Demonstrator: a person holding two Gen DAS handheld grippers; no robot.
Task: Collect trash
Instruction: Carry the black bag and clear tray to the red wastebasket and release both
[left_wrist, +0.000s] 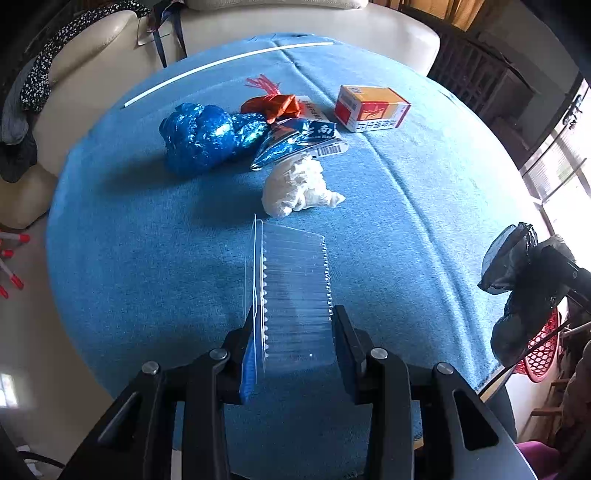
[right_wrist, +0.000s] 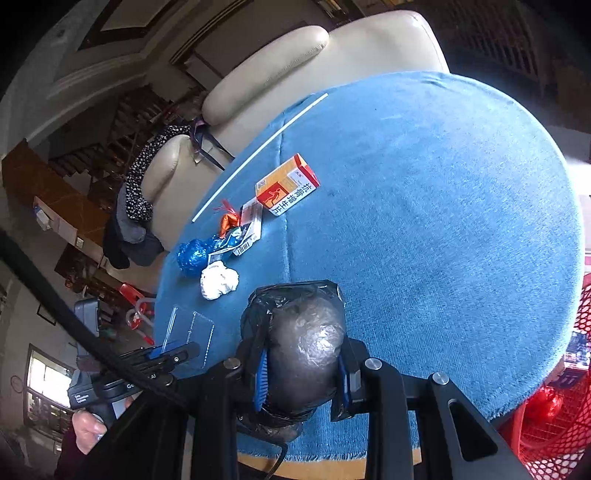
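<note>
Left hand-held gripper (left_wrist: 295, 347) clamped on clear tray (left_wrist: 291, 280), long axis toward 12 o'clock. Right hand-held gripper (right_wrist: 303, 373) pinches black bag (right_wrist: 303, 332) over desk (right_wrist: 443, 221).

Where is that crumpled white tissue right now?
The crumpled white tissue lies on the blue tablecloth, just beyond the clear plastic tray held in the left tongs, with the blue foil wad behind it to the left.
</note>
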